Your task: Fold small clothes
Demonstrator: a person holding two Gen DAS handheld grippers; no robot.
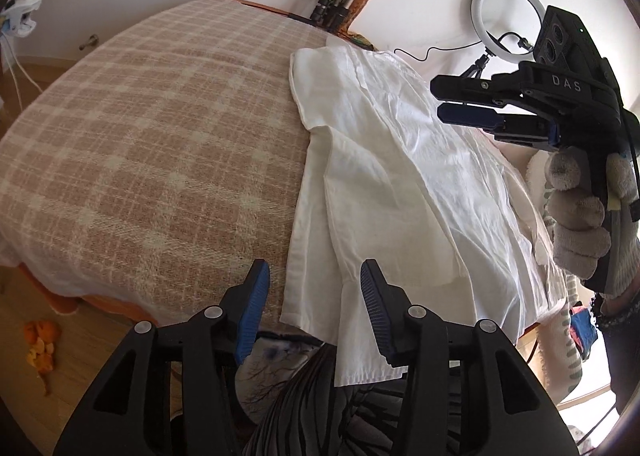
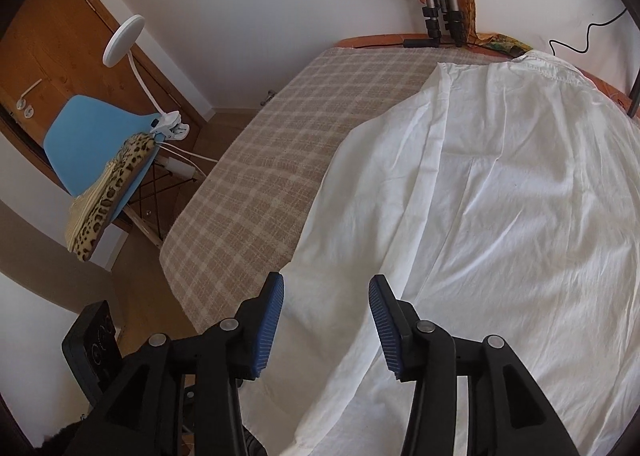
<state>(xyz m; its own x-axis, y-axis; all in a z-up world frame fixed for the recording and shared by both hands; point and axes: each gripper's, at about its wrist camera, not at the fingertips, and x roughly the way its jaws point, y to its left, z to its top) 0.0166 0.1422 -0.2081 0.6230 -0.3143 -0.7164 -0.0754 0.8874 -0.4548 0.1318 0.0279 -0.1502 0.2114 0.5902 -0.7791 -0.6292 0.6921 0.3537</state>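
Note:
A white shirt (image 1: 400, 184) lies spread on a table covered with a beige plaid cloth (image 1: 160, 136); its near hem hangs over the front edge. My left gripper (image 1: 315, 288) is open and empty, just above the shirt's near left hem. My right gripper (image 2: 326, 304) is open and empty above the shirt (image 2: 480, 216), near its lower left part. In the left wrist view the right gripper (image 1: 440, 96) hovers over the shirt's right side, held by a gloved hand (image 1: 580, 224).
A ring light (image 1: 505, 12) and tripod legs (image 1: 332, 8) stand at the table's far edge. A blue chair (image 2: 100, 152) with a leopard-print cushion and a clip lamp (image 2: 124, 40) stands left of the table. Orange peels (image 1: 42, 344) lie on the wooden floor.

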